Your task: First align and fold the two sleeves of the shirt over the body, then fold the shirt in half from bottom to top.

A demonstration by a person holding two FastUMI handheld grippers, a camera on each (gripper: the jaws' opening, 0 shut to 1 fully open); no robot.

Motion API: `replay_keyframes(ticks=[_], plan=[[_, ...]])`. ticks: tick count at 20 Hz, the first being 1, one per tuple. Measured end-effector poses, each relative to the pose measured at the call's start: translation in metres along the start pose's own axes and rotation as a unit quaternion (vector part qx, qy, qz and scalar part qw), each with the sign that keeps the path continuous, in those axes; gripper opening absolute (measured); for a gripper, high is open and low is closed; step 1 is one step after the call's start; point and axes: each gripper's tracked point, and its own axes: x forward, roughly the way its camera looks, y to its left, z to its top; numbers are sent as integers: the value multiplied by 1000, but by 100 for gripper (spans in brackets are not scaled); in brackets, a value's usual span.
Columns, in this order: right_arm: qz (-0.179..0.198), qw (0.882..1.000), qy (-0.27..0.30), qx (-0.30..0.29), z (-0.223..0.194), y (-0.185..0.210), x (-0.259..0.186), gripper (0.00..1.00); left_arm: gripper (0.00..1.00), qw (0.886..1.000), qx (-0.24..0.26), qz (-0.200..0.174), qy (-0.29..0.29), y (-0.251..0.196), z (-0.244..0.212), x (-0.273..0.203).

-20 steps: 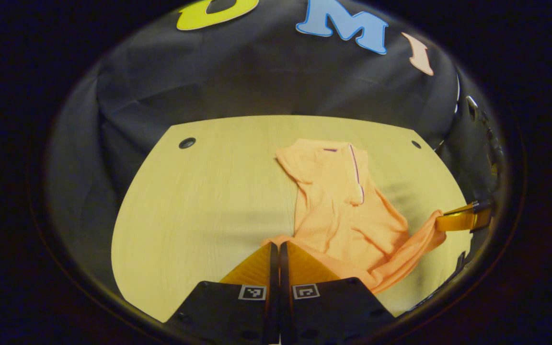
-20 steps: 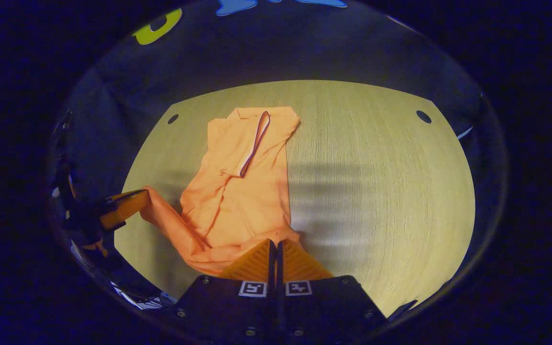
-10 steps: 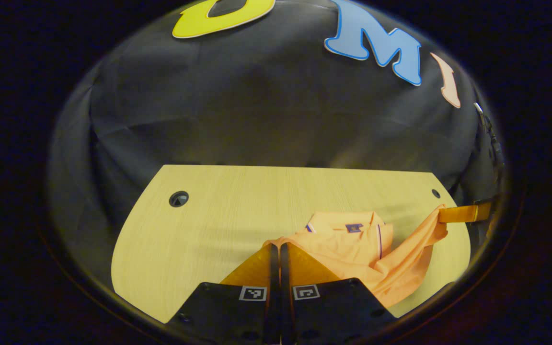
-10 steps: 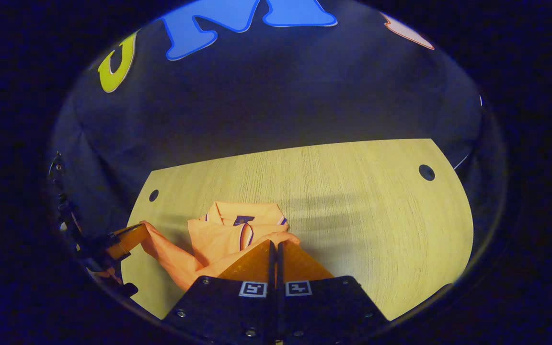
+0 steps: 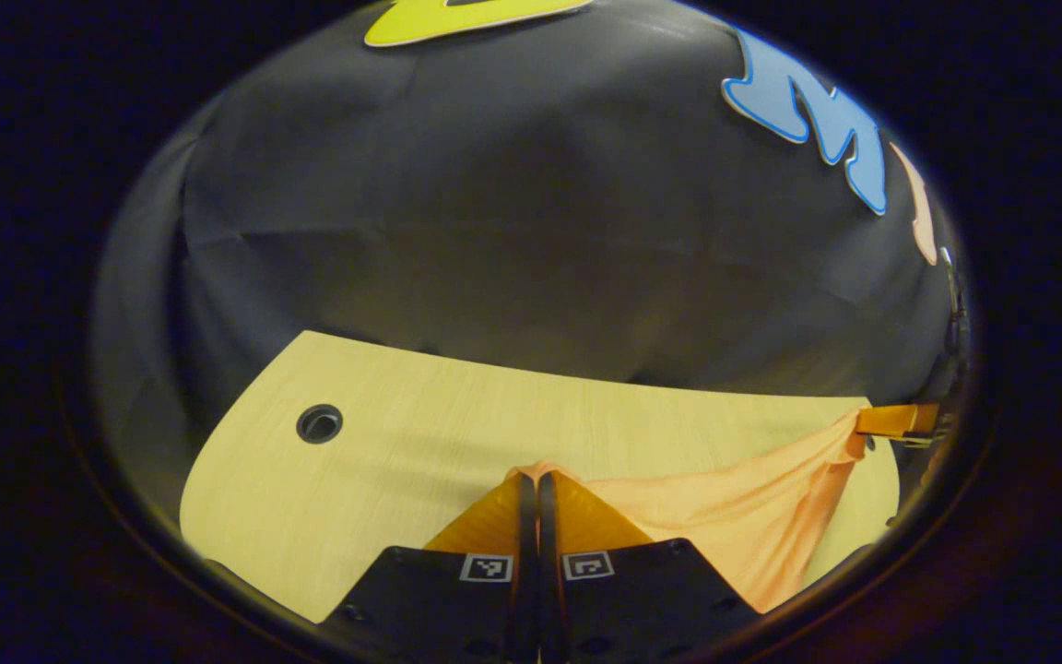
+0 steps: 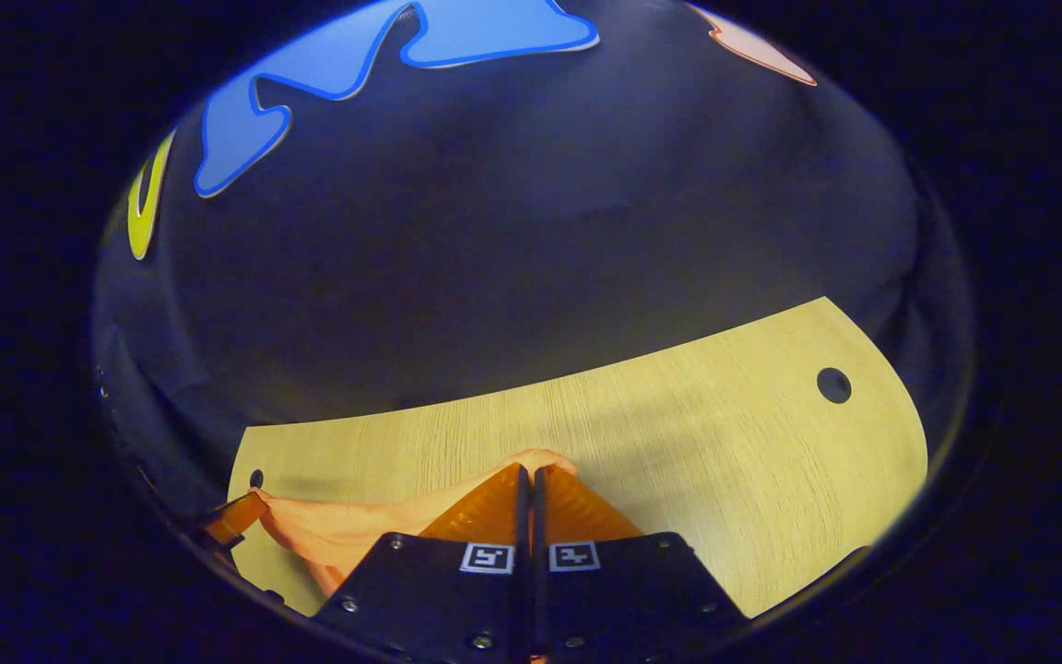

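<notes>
The orange shirt [image 5: 725, 516] hangs as a stretched band of cloth between the two grippers, above the pale wooden table [image 5: 383, 470]. In the left gripper view, my left gripper [image 5: 531, 478] is shut on one bottom corner of the shirt, and the other gripper [image 5: 900, 420] pinches the far corner at the right edge. In the right gripper view, my right gripper [image 6: 526, 468] is shut on its corner of the orange shirt [image 6: 347, 527], with the left gripper [image 6: 234, 518] holding the other end at the lower left. The collar and the rest of the shirt are hidden below the fingers.
The table has a round cable hole near each back corner, one hole [image 5: 320, 423] in the left gripper view and another hole [image 6: 832, 385] in the right gripper view. The booth's black cloth wall [image 5: 513, 231] rises right behind the table's far edge.
Both grippers have carried the shirt's bottom edge forward over the body toward the back of the table. The collar, visible earlier, has passed out of sight beneath them.
</notes>
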Motion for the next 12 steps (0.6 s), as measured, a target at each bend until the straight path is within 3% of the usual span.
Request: replay_keyframes(ticks=[4, 6, 7, 8, 12], plan=[[-15, 999, 28, -18, -31, -10, 43, 0, 5, 1000, 16, 6, 24, 11, -30, 42], [-19, 999, 37, -31, -40, -9, 48, 0, 5, 999, 22, 10, 30, 12, -41, 54], [-22, 998, 42, -35, -43, -9, 49, 0, 10, 999, 25, 14, 33, 12, -43, 57], [-23, 998, 47, -39, -48, -9, 51, 0, 5, 999, 27, 18, 33, 11, -44, 57], [-23, 998, 46, -46, -54, -9, 55, 0, 6, 998, 40, 19, 36, 7, -49, 60]])
